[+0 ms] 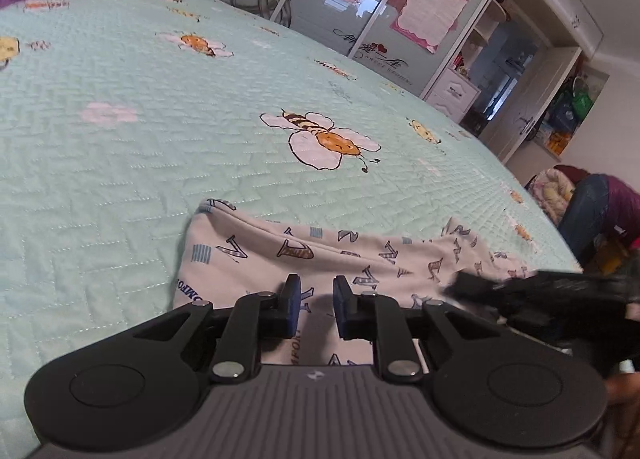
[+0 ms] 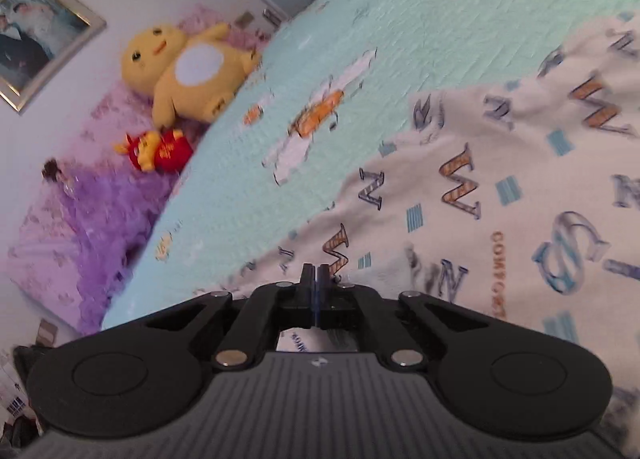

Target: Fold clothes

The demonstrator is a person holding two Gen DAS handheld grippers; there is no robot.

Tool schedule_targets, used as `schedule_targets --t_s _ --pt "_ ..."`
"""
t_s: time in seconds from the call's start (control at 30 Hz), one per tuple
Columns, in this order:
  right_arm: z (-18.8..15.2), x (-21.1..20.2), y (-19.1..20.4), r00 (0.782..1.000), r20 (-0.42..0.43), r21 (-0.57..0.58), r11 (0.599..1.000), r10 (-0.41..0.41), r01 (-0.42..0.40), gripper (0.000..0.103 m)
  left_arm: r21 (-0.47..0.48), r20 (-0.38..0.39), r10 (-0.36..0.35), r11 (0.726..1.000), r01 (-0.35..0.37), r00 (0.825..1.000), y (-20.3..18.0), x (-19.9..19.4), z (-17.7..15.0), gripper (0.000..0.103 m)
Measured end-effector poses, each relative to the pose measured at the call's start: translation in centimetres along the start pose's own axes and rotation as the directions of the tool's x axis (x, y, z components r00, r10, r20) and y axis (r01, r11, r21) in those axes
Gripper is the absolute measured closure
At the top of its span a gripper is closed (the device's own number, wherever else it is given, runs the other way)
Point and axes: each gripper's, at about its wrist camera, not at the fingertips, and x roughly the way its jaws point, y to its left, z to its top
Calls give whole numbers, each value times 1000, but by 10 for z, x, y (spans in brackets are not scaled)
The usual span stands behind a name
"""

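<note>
A white letter-print garment (image 1: pixel 320 255) lay on the mint bee-print bed (image 1: pixel 120 163), spread just beyond and under the left gripper (image 1: pixel 314 299), whose fingers stood partly apart above the cloth, holding nothing. To the right, the right gripper (image 2: pixel 315 279) was closed, fingers pressed together at the garment's edge; whether cloth was pinched between them could not be told.

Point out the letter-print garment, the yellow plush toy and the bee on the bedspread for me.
letter-print garment (image 2: pixel 500 199), right wrist view, on its flat white middle.
yellow plush toy (image 2: pixel 192 71), right wrist view, on its white belly patch.
bee (image 1: pixel 324 139), left wrist view, on its orange body, beyond the garment's far edge.
</note>
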Motion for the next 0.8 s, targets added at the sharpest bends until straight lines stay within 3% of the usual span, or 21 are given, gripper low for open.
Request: schedule_targets --t_s 0.07,0.13,0.2,0.27,0.3,0.33,0.43,0.53,0.6,0.73,0.8 --pt "-2 -23 8 999 33 -36 999 25 -24 97 35 16 -8 999 8 1000 -12 -12 2 80" --pt "-8 -44 16 998 41 -91 995 45 -41 97 72 28 -20 997 18 999 -23 -22 -3 69" --pt "-18 -56 16 999 11 -100 994 47 -45 95 83 3 5 997 -5 1000 -25 -22 -12 51" --pt "-29 -57 3 999 -33 -70 997 10 -12 86 88 -1 26 996 -26 1000 -22 -16 -25 53" --pt "-33 -54 -6 999 -37 -53 999 -5 3 89 90 -1 36 995 -36 999 -21 -12 -31 52" --pt "-36 -52 -15 999 -39 -34 999 -19 18 100 104 -4 54 993 -53 999 -25 -11 -30 52" --pt "-35 -64 -25 1000 7 39 999 7 -8 95 120 -5 94 988 -93 996 -41 -14 -24 54" --pt "-34 -87 -25 997 70 63 997 33 -38 83 131 14 69 989 -70 998 -64 -25 -26 55" --pt "-34 -97 -31 996 84 71 997 35 -41 82 150 18 45 988 -47 999 -82 -29 -29 55" --pt "-45 -98 -56 999 31 132 991 -22 18 84 188 -9 -9 982 11 1000 -118 -11 -31 55" --pt "-52 -112 -66 997 79 186 982 15 -30 83 203 -20 -34 979 38 999 -135 0 -31 55"
